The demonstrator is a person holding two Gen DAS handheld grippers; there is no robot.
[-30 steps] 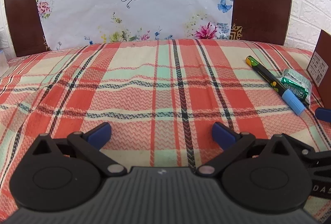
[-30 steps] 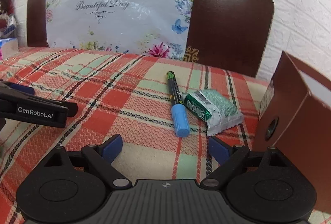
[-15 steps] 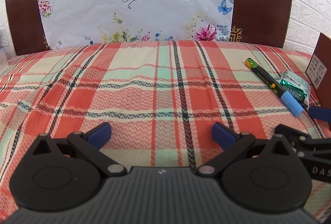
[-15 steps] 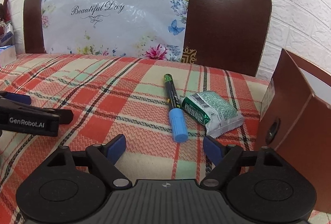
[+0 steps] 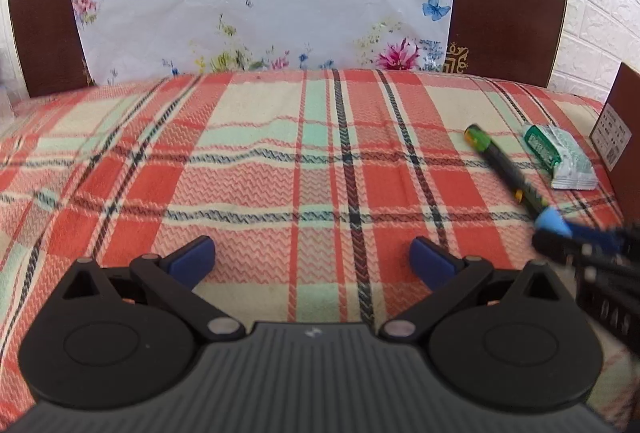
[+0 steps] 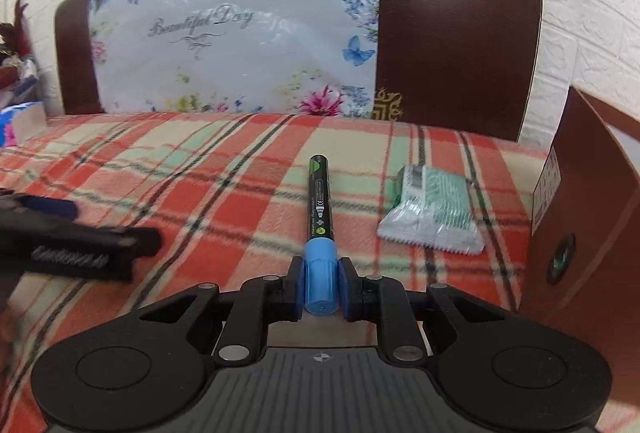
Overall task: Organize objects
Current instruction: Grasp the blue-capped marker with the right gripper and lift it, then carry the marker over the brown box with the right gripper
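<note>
Marker (image 6: 319, 233), black barrel with blue cap and green far end: lies on the plaid-covered surface (image 6: 200, 201), cap end nearest, barrel pointing away toward the headboard. Right tool (image 6: 320, 287): blue-padded fingers closed tight on the blue cap, one pad on each side of it; barrel projects forward beyond the fingertips. Left tool (image 5: 312, 259): fingers spread wide apart, nothing between them, held over bare plaid cloth, well to the left of the marker. Snack packet (image 6: 434, 215), green and white with crimped edge: flat on the cloth just right of the marker, not touching it. Brown cardboard box (image 6: 580, 233): stands at the right edge, just beyond the packet, printed label on its near face. Floral plastic sheet (image 6: 240, 45), lettered "Beautiful Day": draped over the dark brown headboard (image 6: 456, 33) at the far end. White brick-pattern wall (image 6: 592, 13) behind.
</note>
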